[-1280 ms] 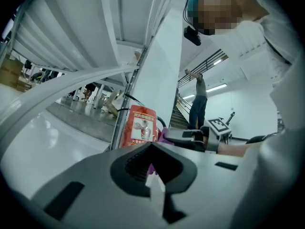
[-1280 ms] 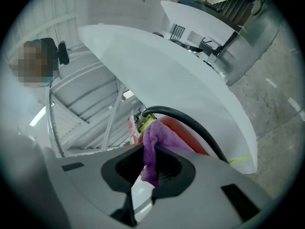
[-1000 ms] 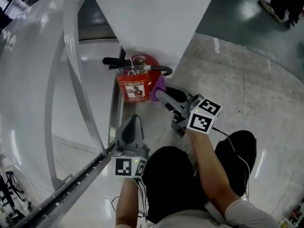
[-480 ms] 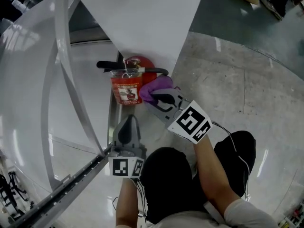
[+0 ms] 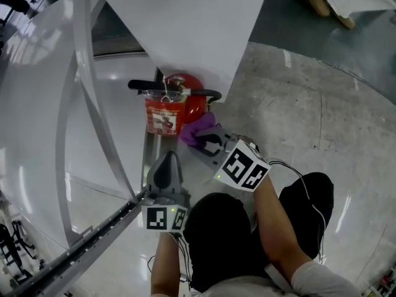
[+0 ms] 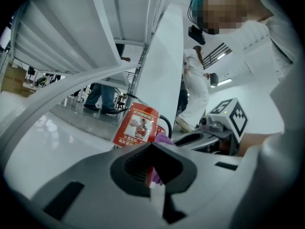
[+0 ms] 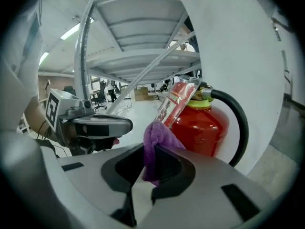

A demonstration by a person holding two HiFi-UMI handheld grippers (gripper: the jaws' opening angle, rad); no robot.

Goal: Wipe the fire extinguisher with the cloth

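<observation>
A red fire extinguisher (image 5: 185,104) stands on the glossy white floor against a white panel, with a black hose and a hanging tag (image 5: 163,117); it shows as the extinguisher (image 7: 202,125) in the right gripper view and the extinguisher (image 6: 143,126) in the left one. My right gripper (image 5: 199,138) is shut on a purple cloth (image 5: 195,130), the cloth (image 7: 155,144) pressed near the cylinder's lower side. My left gripper (image 5: 166,164) hangs just in front of the extinguisher, jaws together, holding nothing.
A white slanted panel (image 5: 185,23) rises behind the extinguisher. A curved white railing (image 5: 86,98) and a metal floor track (image 5: 93,237) run at the left. Grey concrete floor (image 5: 309,116) lies to the right. People stand in the background of the left gripper view.
My right gripper with the cloth swung left along the extinguisher, then dropped lower on its side. The left gripper stayed almost still.
</observation>
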